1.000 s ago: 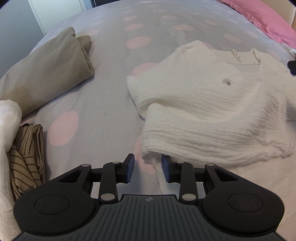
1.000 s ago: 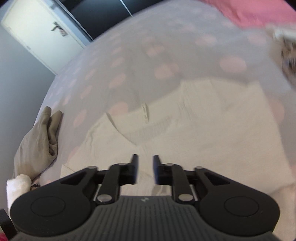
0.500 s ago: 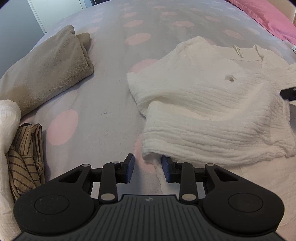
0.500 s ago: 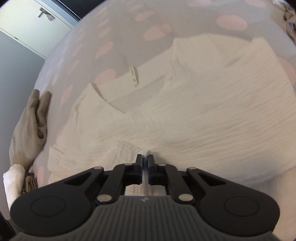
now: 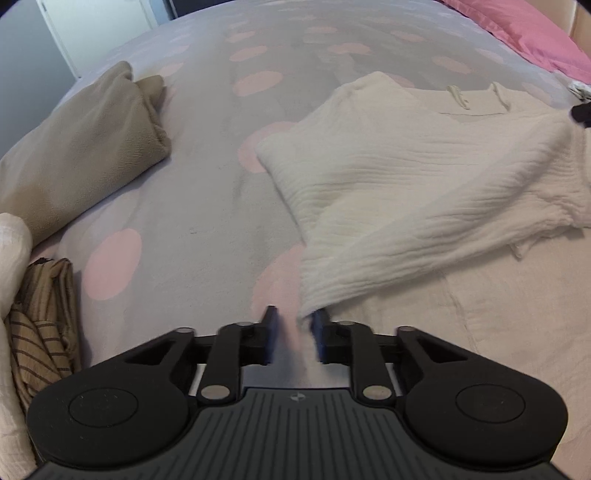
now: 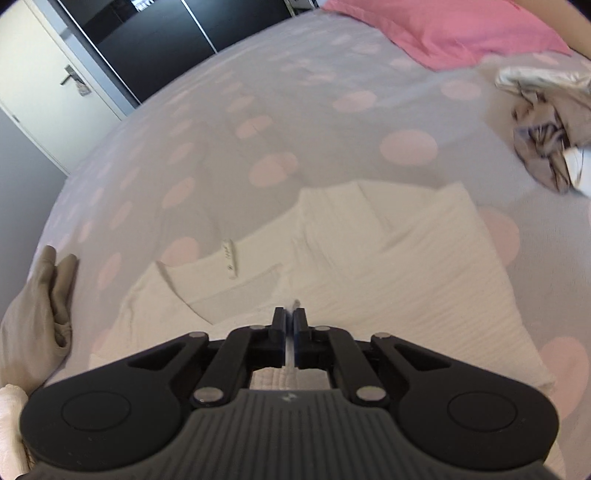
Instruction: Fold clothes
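Where visible at all, crumpled grey clothing, right-wrist view only.

Your two wrist cameras both look steeply down onto the bed from just behind their own fingers.

Your left view sits low and close over the top, near its hem corner, facing up the bed toward the pink pillow. Your right view looks from the top's other side, toward the door and the pillow. Both share the top, its neck label, the beige fleece at left and the dotted cover.
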Motion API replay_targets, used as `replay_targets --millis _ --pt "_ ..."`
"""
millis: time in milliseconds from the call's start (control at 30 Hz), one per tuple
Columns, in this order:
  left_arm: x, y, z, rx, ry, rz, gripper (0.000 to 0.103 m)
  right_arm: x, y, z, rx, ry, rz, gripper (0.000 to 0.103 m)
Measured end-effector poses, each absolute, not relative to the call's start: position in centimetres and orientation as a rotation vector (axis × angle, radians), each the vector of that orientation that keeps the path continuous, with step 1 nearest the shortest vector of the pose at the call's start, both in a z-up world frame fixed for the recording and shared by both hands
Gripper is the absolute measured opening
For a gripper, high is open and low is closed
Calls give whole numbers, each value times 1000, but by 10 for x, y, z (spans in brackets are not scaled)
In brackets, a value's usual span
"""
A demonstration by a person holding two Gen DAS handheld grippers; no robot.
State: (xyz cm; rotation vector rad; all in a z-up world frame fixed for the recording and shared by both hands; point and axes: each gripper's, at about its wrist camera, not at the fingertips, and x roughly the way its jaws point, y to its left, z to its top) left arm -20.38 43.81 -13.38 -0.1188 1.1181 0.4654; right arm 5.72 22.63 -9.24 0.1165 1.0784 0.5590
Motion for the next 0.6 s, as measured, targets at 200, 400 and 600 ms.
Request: replay_targets --millis 200,400,600 --pt "-202 434 -134 -101 1122 455 10 59 212 -101 150 1131 535 32" --pt "-200 431 -133 -91 1126 455 10 38 199 -113 151 1297 612 32" --pt "-200 429 -134 -81 1130 458 10 21 193 -139 177 1416 632 33"
